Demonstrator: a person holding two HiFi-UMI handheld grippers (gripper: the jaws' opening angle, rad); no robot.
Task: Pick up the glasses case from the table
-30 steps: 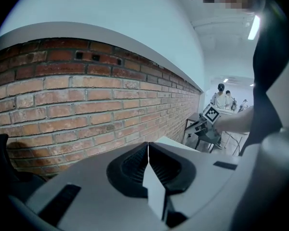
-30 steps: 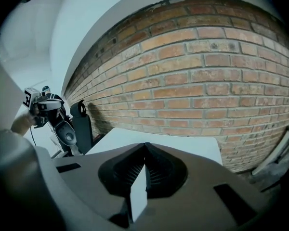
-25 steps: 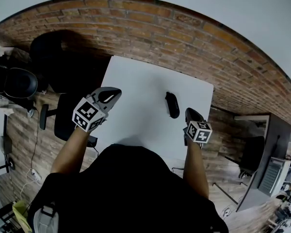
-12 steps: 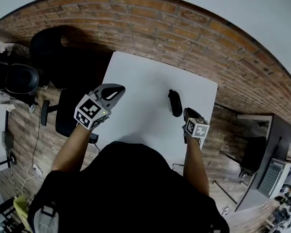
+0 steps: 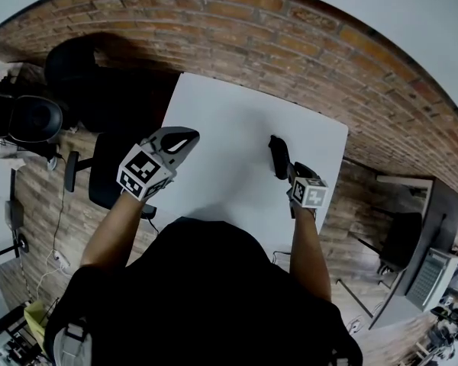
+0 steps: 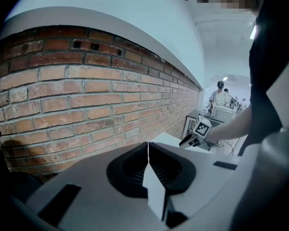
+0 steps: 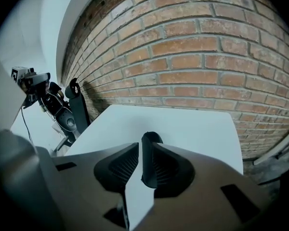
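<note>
Near the tabletop's right edge, the glasses case lay between the right gripper's jaws, which had just been opening to straddle it; the spare left gripper's were pressed together.

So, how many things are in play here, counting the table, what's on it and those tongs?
Black glasses case: 1
Tongs: 2 (left tongs, shut; right tongs, just been opening, the case between them)
White table: 1
Total: 4
</note>
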